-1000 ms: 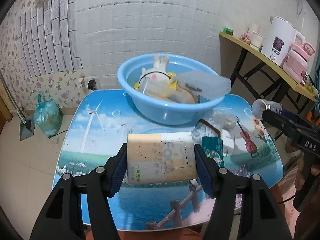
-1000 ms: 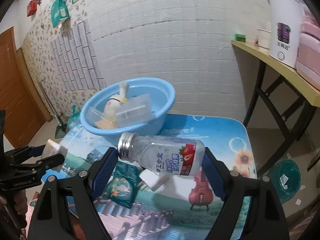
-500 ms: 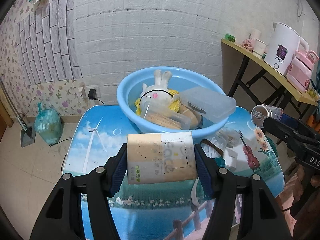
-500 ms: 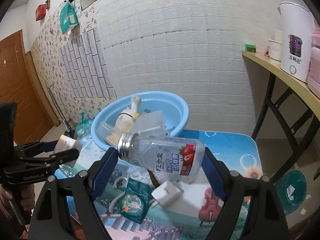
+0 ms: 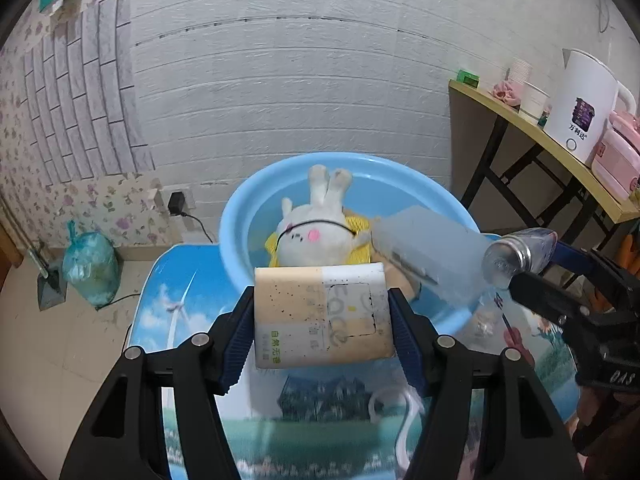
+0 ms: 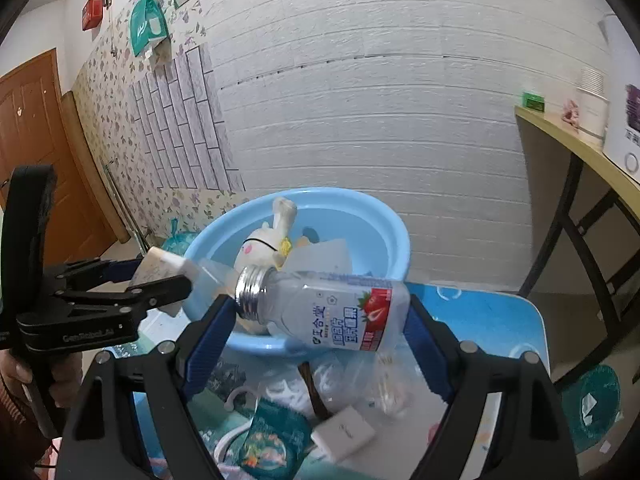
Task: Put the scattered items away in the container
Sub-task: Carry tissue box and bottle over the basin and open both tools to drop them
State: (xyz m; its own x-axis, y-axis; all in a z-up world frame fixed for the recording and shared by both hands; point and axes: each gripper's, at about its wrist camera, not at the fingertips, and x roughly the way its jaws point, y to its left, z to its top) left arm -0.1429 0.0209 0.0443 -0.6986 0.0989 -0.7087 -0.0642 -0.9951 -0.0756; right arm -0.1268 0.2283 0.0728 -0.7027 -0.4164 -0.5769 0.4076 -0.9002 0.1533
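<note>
My left gripper (image 5: 322, 328) is shut on a beige and white tissue pack (image 5: 320, 316), held in the air at the near rim of the blue basin (image 5: 240, 216). My right gripper (image 6: 316, 320) is shut on a clear strawberry drink bottle (image 6: 332, 312) with a silver cap, held above the table beside the basin (image 6: 392, 236). The basin holds a white plush rabbit (image 5: 316, 232) and a clear plastic box (image 5: 428, 252). The bottle also shows at the right of the left wrist view (image 5: 516, 252).
On the picture-printed table (image 6: 496, 320) lie a teal packet (image 6: 272, 440), a white charger block (image 6: 344, 432), crumpled clear wrap (image 6: 372, 372) and a white cable (image 5: 404, 424). A shelf (image 5: 560, 160) with a kettle stands to the right. A bagged bundle (image 5: 90, 268) sits on the floor.
Both grippers have moved forward toward the basin with their items. The tissue pack now overlaps the basin's near rim, and the bottle has come closer to the basin.
</note>
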